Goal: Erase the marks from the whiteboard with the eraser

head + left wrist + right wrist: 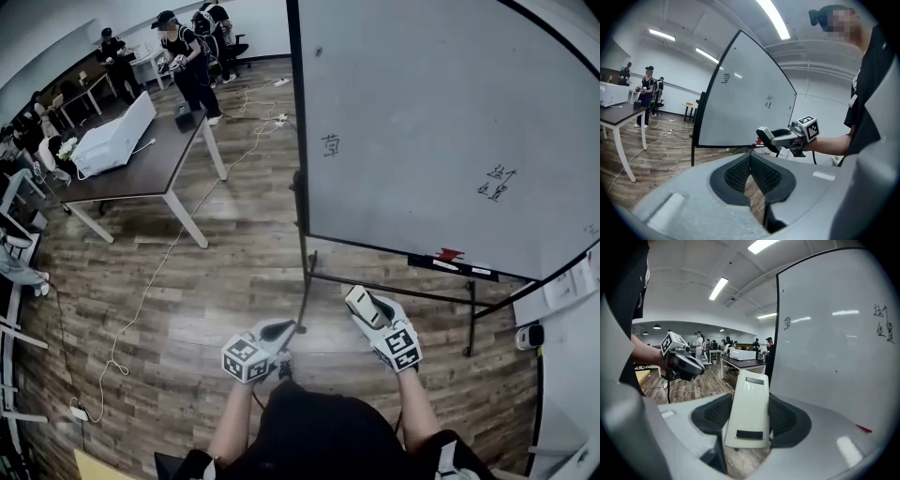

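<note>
– Eraser point(749, 411): where is it?
– Clamped between the right tool's point(373, 317) jaws, sticking out forward. The whiteboard point(834, 333) stands ahead and to that tool's right, with handwritten marks point(883, 322) on it.
– And the left tool point(750, 161)?
– Jaws pressed together on nothing, held low beside the right one.

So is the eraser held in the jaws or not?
Held. The eraser sits clamped between the jaws of the right gripper, not touching the whiteboard.
</note>
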Demonstrator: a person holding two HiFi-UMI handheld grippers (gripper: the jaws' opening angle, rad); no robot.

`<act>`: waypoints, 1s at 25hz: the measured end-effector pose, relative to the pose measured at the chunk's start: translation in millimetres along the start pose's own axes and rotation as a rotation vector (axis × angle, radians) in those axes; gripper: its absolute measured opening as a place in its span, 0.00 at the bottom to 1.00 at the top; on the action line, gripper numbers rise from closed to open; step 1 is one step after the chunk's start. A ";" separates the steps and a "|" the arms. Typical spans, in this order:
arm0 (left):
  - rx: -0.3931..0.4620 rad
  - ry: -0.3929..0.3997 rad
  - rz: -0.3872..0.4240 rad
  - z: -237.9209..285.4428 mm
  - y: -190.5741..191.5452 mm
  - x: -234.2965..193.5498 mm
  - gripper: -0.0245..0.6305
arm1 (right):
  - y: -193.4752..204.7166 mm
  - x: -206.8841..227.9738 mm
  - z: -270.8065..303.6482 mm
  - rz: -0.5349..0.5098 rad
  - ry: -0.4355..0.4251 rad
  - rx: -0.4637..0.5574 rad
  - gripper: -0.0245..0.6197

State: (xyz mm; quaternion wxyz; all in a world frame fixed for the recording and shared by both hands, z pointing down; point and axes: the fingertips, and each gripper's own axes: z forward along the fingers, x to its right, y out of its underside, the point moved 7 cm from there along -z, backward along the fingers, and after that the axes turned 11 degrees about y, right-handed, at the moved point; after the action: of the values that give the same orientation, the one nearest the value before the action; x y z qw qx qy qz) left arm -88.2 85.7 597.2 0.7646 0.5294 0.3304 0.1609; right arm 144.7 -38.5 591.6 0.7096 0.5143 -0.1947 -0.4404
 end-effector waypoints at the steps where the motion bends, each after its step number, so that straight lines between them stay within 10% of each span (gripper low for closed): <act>1: -0.004 0.005 -0.003 -5.0 -4.0 -15.7 0.05 | -6.9 -2.1 13.4 0.007 0.011 0.000 0.43; 15: -0.067 0.129 0.057 -23.4 -71.4 -171.9 0.05 | -81.4 -13.1 136.9 0.076 0.189 0.033 0.43; 25: -0.115 0.279 0.085 8.4 -81.9 -203.9 0.05 | -130.3 31.7 155.5 -0.092 0.590 0.004 0.42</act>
State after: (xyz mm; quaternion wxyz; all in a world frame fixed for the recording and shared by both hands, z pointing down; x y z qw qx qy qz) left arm -239.9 -73.4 592.3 0.7329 0.4709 0.4007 0.2838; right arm -7.1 -162.3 530.0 0.7140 0.6297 0.0425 -0.3032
